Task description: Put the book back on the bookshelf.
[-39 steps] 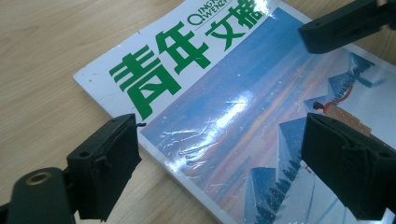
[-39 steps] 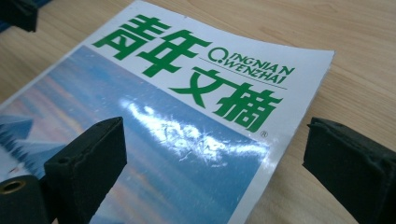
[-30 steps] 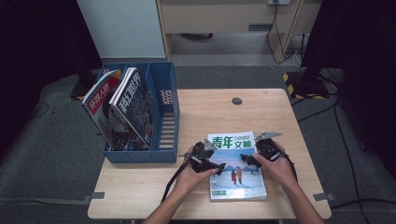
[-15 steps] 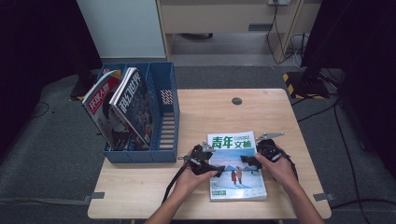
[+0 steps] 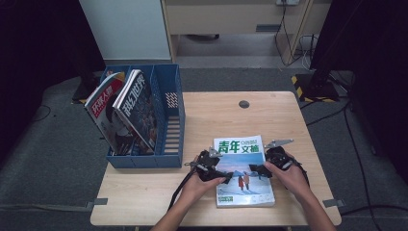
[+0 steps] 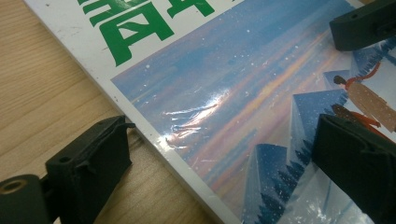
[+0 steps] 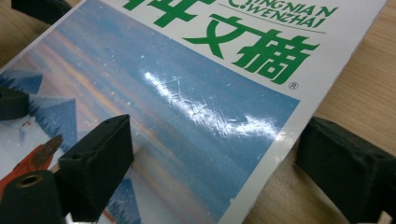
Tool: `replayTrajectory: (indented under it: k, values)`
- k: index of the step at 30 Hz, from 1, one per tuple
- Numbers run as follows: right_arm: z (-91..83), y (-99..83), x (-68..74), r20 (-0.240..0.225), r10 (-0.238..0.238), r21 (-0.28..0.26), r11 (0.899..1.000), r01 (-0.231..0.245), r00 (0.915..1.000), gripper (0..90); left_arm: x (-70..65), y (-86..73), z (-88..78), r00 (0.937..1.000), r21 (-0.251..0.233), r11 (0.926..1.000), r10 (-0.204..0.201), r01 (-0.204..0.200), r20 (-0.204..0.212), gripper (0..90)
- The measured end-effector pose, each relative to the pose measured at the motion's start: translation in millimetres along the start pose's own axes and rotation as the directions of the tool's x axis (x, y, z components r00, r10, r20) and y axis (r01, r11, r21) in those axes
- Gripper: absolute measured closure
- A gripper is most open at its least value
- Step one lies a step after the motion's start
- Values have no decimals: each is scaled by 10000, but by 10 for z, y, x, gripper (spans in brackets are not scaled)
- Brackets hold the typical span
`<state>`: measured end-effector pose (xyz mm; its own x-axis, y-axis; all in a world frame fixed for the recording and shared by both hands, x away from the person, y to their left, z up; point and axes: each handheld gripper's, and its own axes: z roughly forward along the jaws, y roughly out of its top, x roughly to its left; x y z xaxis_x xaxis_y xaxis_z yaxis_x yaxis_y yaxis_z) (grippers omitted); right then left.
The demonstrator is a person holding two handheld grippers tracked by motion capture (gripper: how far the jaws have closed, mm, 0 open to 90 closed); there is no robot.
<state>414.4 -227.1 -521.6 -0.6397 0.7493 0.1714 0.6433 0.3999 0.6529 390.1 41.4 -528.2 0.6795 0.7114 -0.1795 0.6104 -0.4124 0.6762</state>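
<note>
**Both tools straddle the magazine's edges**

Two forearms come in low from the near side, hands wrapped round their tools and angled inward toward each other. The left tool [image 5: 226, 174] lies almost level over the near-left part of the glossy magazine with green title characters and a blue snowy cover [image 5: 243, 171], which lies flat on the pale wooden tabletop [image 5: 269, 115]. In the left gripper view its jaws stand wide: one rests on the wood just outside the magazine's edge, the other over the cover picture, with the edge running between them. They have just been opening, and nothing is pinched.

The right tool [image 5: 254, 169] comes in from the opposite side, hand cupped over its body, wrist bent inward. Its jaws are wide too, one over the cover, one on the wood beyond the right edge; they have just been closing a little, yet the pads are clear of the paper.

Well off to the left tool's far side stands the blue plastic file rack [image 5: 168, 120], with two magazines leaning in it [image 5: 127, 115].
</note>
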Motion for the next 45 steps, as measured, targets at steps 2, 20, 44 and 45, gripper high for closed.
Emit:
replayTrajectory:
  k: [2, 20, 44, 45]
  values:
    - [-45, 3, 38, 133, -354, 67, 9994, 353, 9993, 177, 1, -5, -1, 10000, -28, 10000, 16, -16, 7, 29]
    - [27, 202, 264, -567, -835, -717, 9943, 793, 9949, 178, 5, -17, -2, 10000, -96, 10000, 17, -17, 70, 27]
    - [-31, 136, 252, -1121, -549, -548, 9973, 490, 9922, 480, 10, -17, -6, 9999, -62, 10000, 78, -77, 99, 27]
    - [-33, 131, 259, -1113, -599, -569, 9969, 538, 9920, 482, 8, -16, -6, 9999, -56, 10000, 44, -44, 102, 27]
